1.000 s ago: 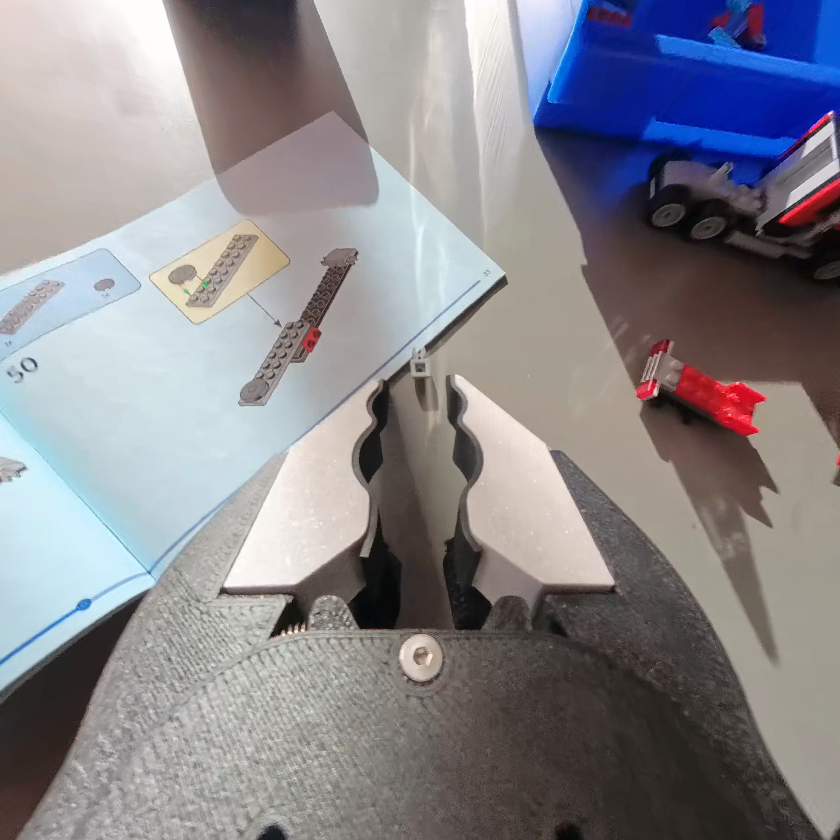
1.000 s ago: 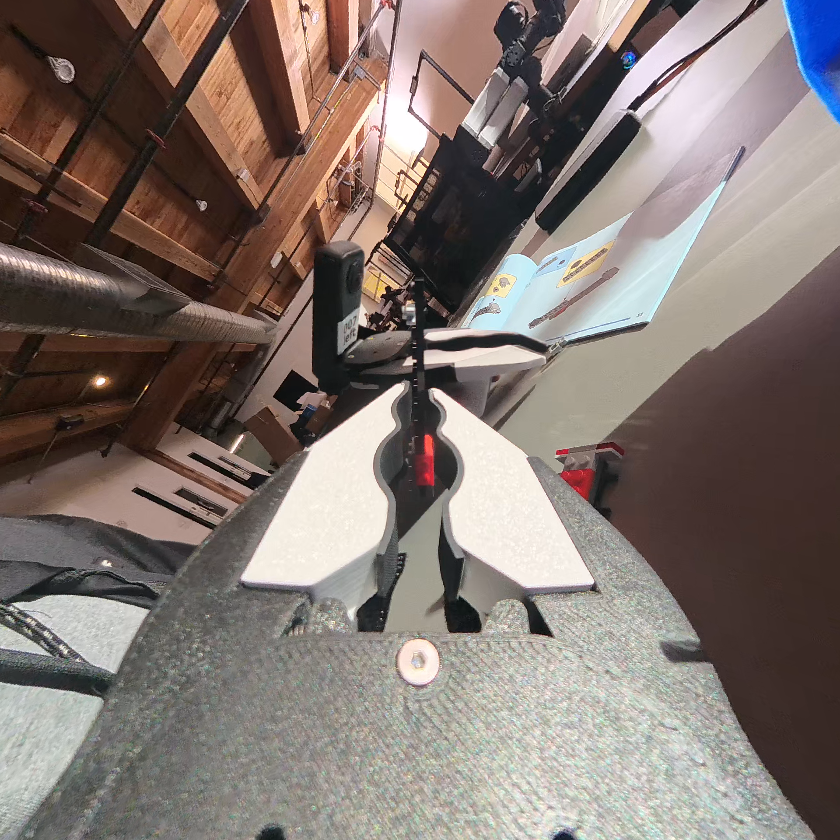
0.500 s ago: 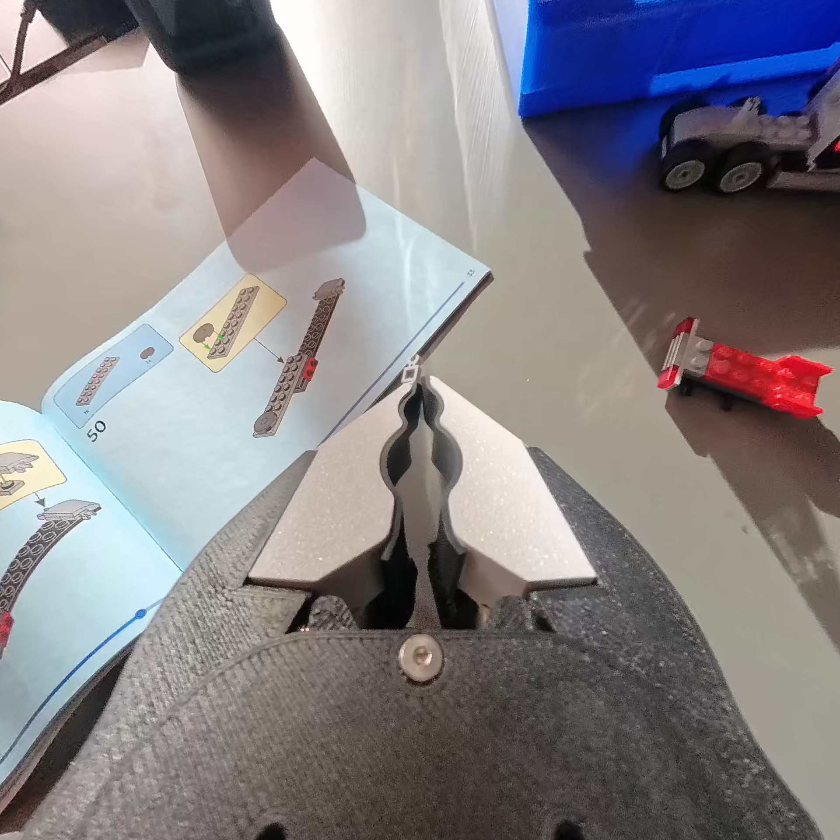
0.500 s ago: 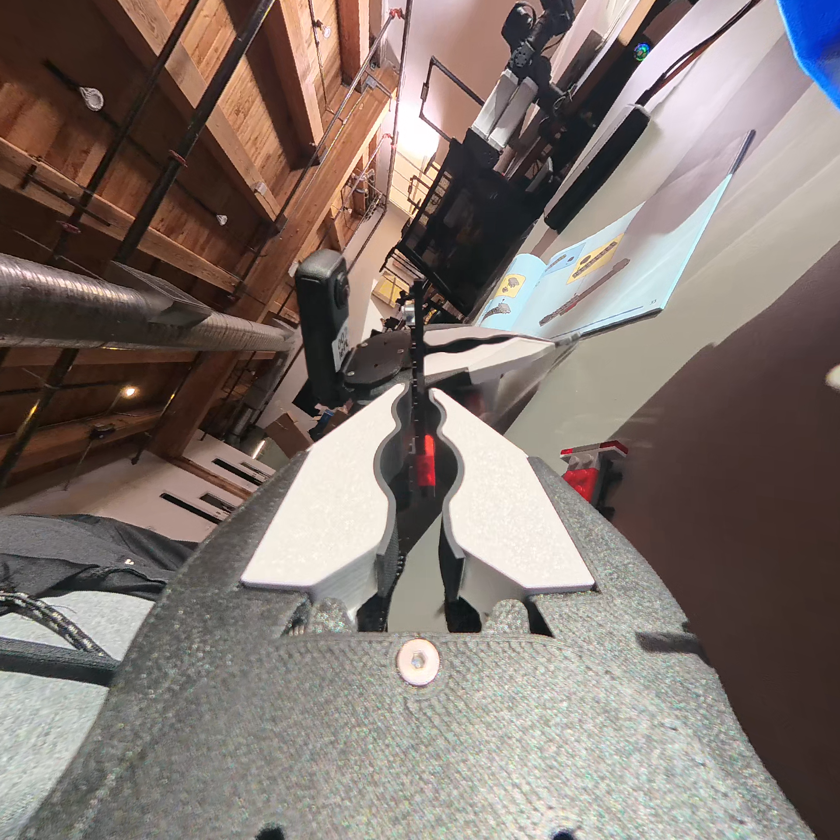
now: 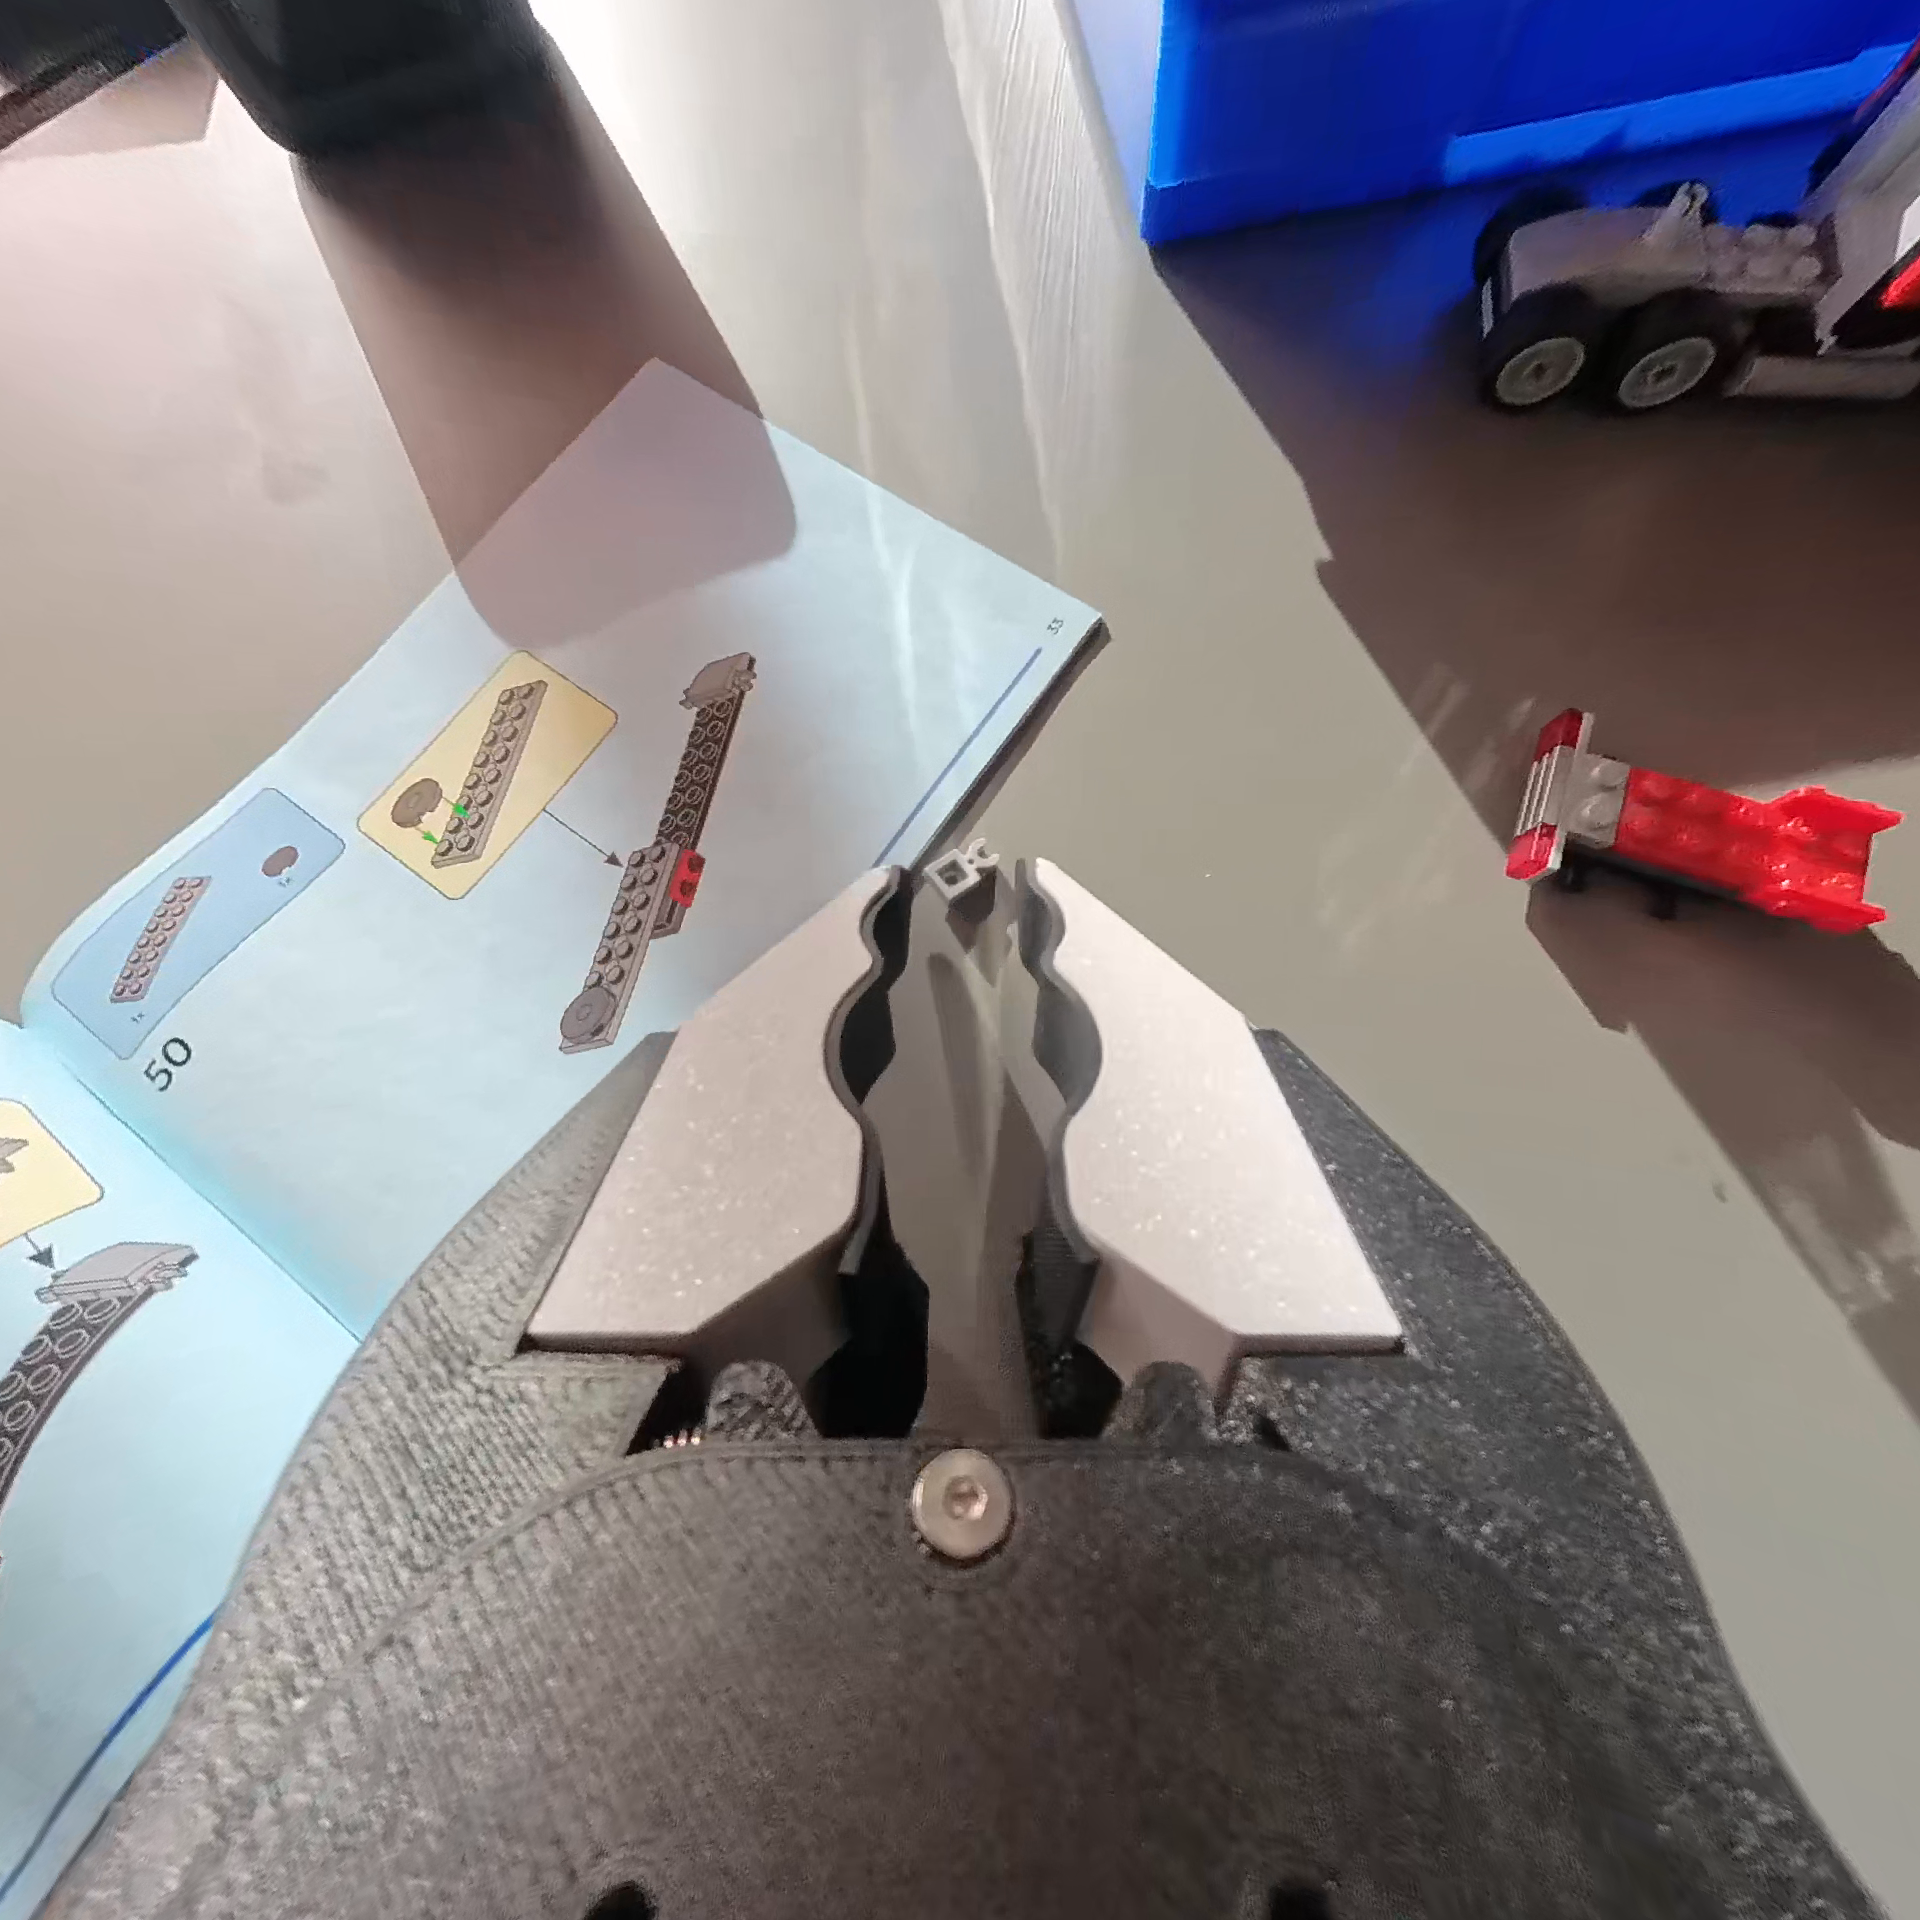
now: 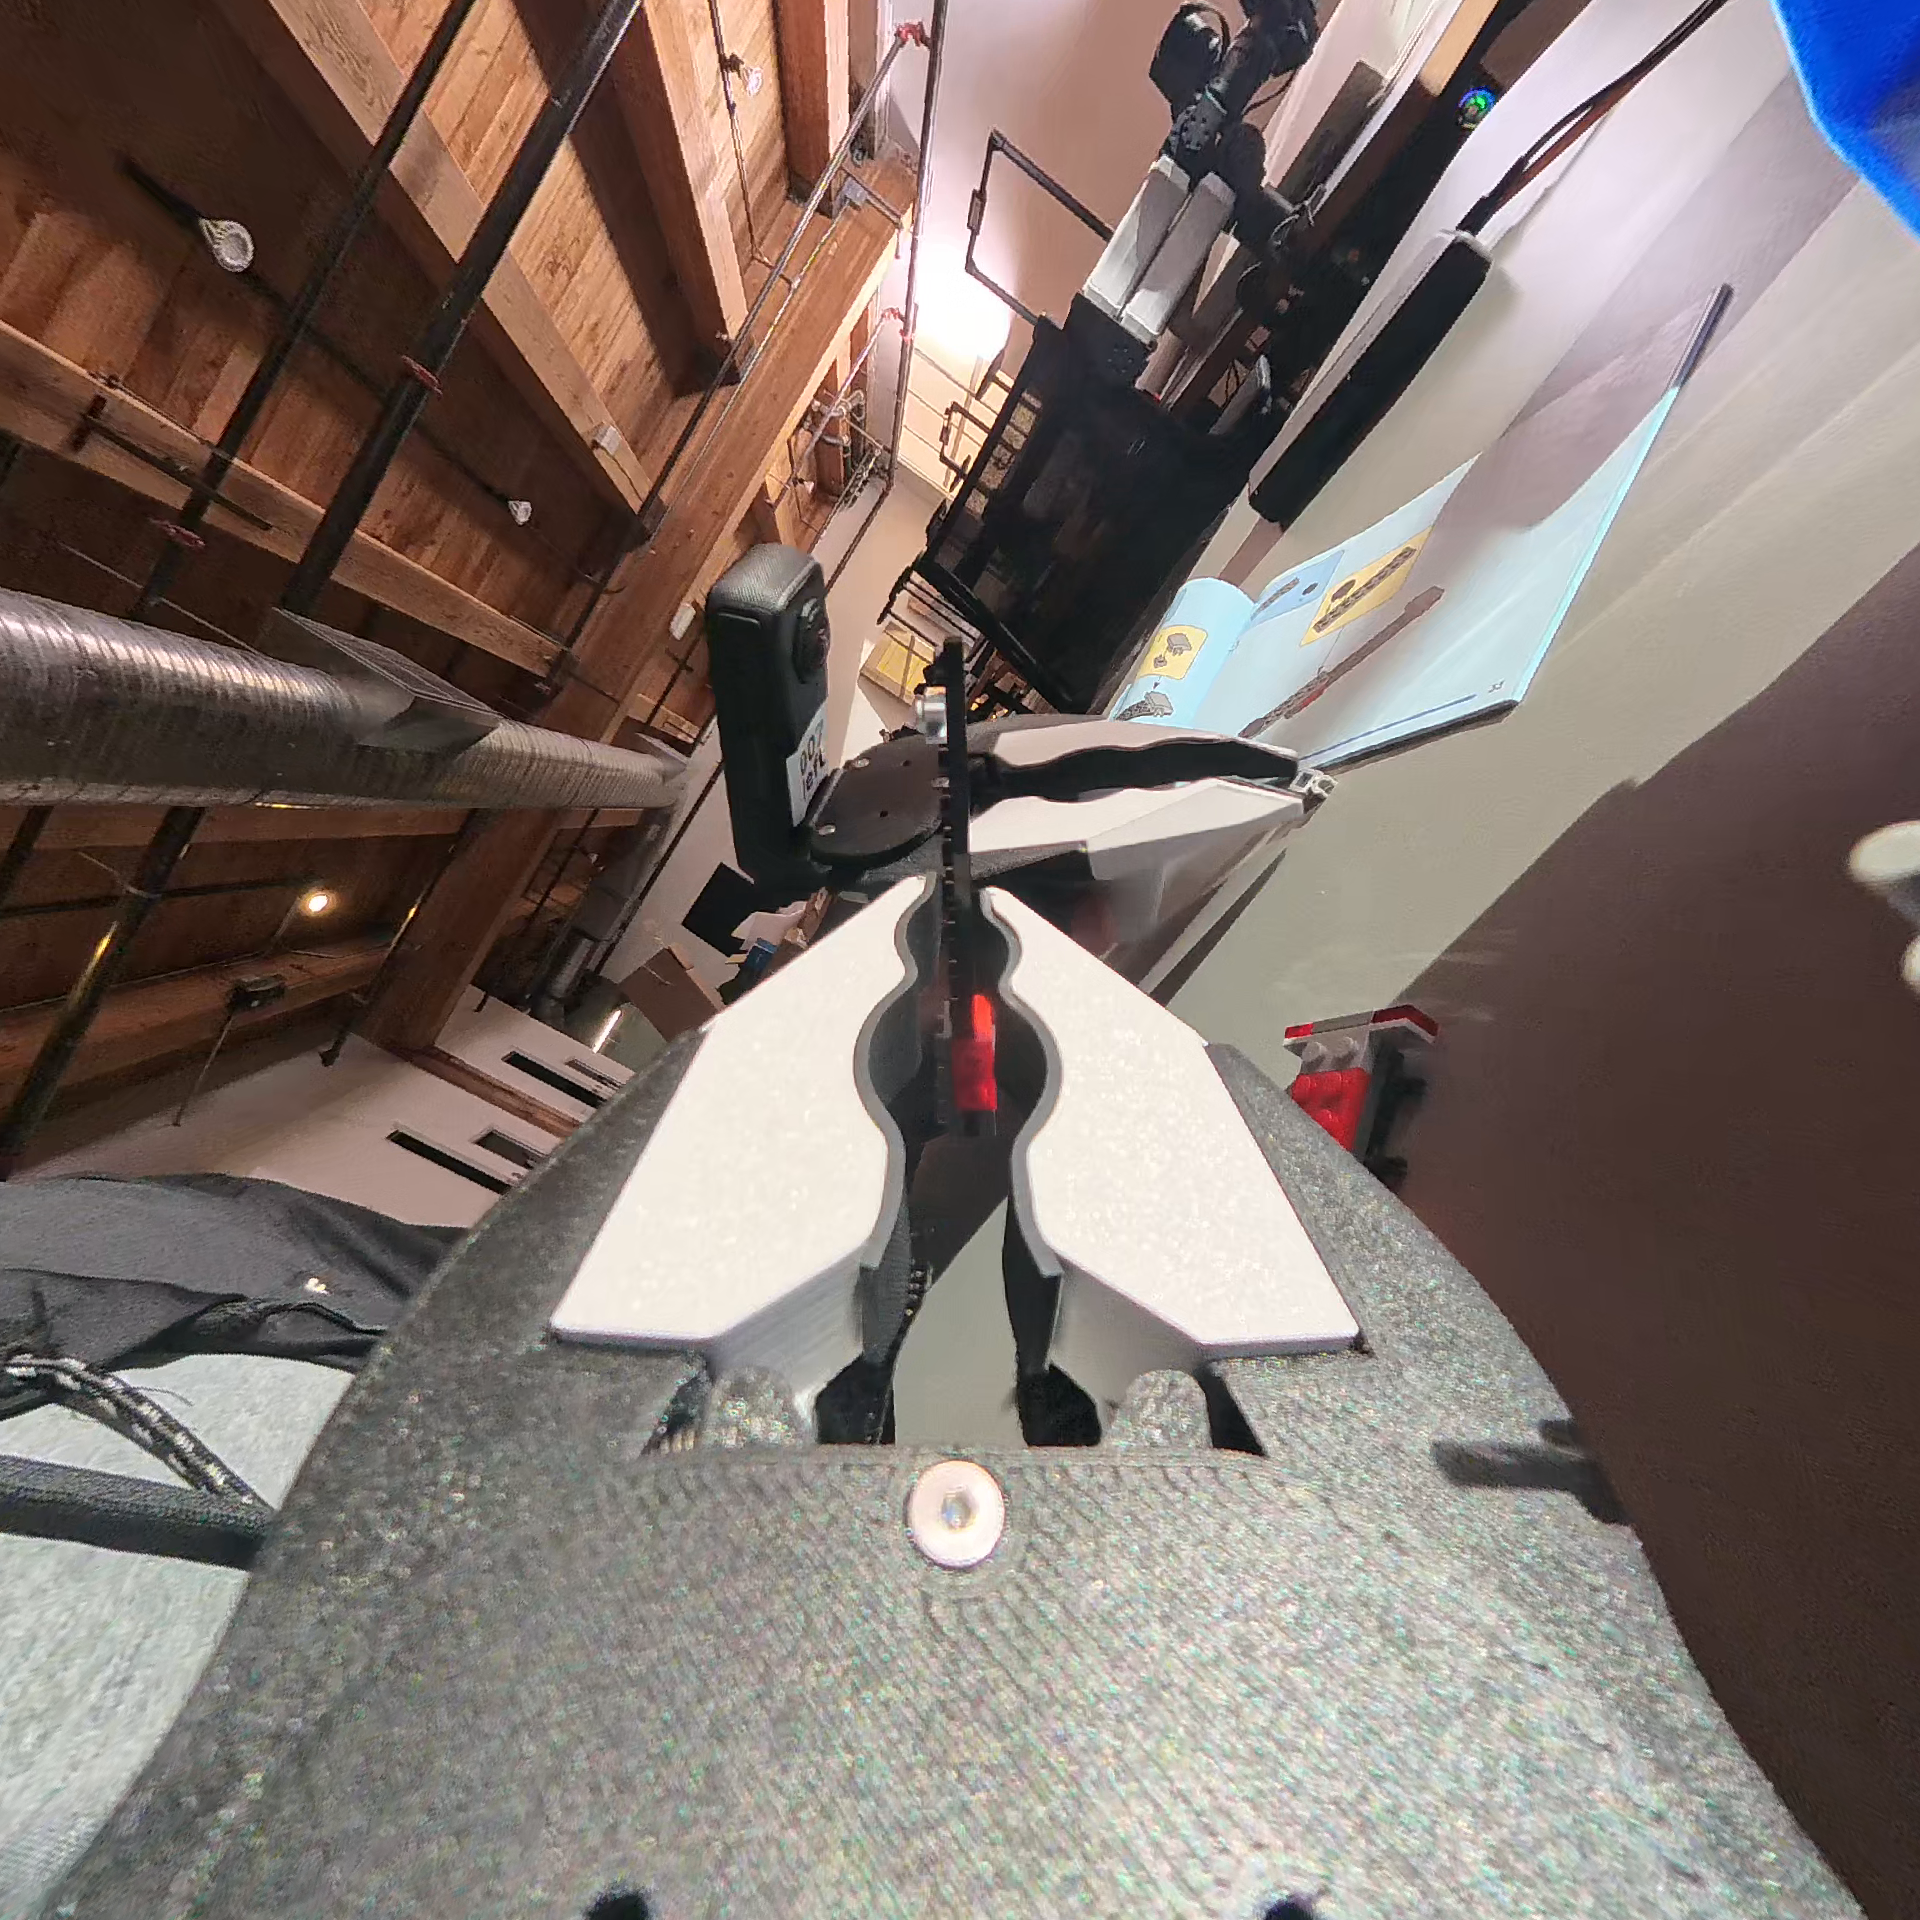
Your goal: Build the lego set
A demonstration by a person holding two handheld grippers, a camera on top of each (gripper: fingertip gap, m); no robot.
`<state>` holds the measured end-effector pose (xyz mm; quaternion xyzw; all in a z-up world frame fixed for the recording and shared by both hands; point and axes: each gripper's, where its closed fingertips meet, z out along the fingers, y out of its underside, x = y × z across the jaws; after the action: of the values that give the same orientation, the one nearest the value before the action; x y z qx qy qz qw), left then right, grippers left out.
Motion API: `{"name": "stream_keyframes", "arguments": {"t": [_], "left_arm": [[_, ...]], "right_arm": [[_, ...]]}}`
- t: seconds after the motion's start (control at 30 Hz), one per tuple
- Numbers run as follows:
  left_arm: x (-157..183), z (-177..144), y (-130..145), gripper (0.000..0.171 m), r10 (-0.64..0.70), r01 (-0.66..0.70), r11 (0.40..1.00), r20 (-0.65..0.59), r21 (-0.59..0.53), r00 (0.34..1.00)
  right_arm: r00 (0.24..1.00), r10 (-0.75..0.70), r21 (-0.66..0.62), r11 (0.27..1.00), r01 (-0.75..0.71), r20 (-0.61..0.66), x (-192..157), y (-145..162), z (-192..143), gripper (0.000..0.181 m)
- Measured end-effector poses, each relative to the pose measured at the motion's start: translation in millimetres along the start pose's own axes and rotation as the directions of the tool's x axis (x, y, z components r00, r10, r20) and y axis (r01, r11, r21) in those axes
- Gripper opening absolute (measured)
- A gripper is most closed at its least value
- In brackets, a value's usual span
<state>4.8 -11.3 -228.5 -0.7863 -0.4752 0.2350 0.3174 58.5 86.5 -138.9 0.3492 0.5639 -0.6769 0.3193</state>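
Since 1.0 s ago the left gripper has gone from apart to nearly together, and the small grey piece that lay on the table ahead of it now sits pinched between its tips at frame centre, just off the corner of the instruction booklet. The right gripper is clamped on a long black plate standing edge-on, with a red brick on the plate in the hollow between the fingers. In the right wrist view the left gripper lies beyond, at centre right, its tips beside the booklet. Outward in the left wrist view, a red and grey assembly rests at right, well apart from the gripper. The partly built truck stands at upper right, in front of the blue bin.
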Motion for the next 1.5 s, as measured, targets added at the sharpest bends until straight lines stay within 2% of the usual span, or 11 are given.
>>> {"name": "stream_keyframes", "arguments": {"t": [0.17,0.27,0.37,0.43,0.6,0.77,1.0,1.27,1.5], "left_arm": [[-1.3,3.8,0.8,0.020,0.075,-0.075,0.997,0.016,-0.022,0.997],[-0.9,2.7,0.3,0.012,0.090,-0.089,0.996,0.012,-0.026,0.996],[4.3,-1.4,-1.2,0.012,0.087,-0.087,0.996,-0.010,-0.005,0.996],[8.9,-7.6,-3.7,0.012,0.053,-0.052,0.999,-0.034,0.015,0.998],[25.8,-36.1,-22.9,0.013,-0.142,0.166,0.981,-0.206,0.101,0.968],[22.2,-54.1,-30.4,0.015,-0.199,0.238,0.961,-0.242,0.144,0.950],[14.0,-45.9,-4.3,0.018,-0.192,0.205,0.977,-0.186,0.052,0.964],[28.0,-51.0,26.7,0.019,-0.104,0.099,0.995,-0.195,-0.034,0.975],[40.8,-55.6,43.7,0.023,-0.009,0.001,0.999,-0.166,-0.051,0.986]], "right_arm": [[1.000,0.007,0.002,1.000,-0.007,0.006,-0.2,-0.5,-0.6,0.006],[1.000,0.011,0.005,1.000,-0.011,0.011,-0.5,-1.0,-1.1,0.006],[1.000,0.018,0.007,1.000,-0.018,0.016,-0.5,-1.6,-1.7,0.006],[1.000,0.022,0.007,1.000,-0.022,0.018,-0.6,-1.7,-1.8,0.006],[0.999,0.026,0.008,1.000,-0.026,0.022,-0.6,-1.9,-2.1,0.006],[0.999,0.026,0.006,1.000,-0.027,0.019,-0.3,-1.6,-1.8,0.006],[1.000,0.022,0.005,1.000,-0.022,0.014,0.1,-1.3,-1.6,0.006],[1.000,0.020,0.005,1.000,-0.020,0.013,-0.1,-1.2,-1.7,0.006],[1.000,0.018,0.003,1.000,-0.018,0.012,-0.1,-0.7,-1.4,0.006]]}}
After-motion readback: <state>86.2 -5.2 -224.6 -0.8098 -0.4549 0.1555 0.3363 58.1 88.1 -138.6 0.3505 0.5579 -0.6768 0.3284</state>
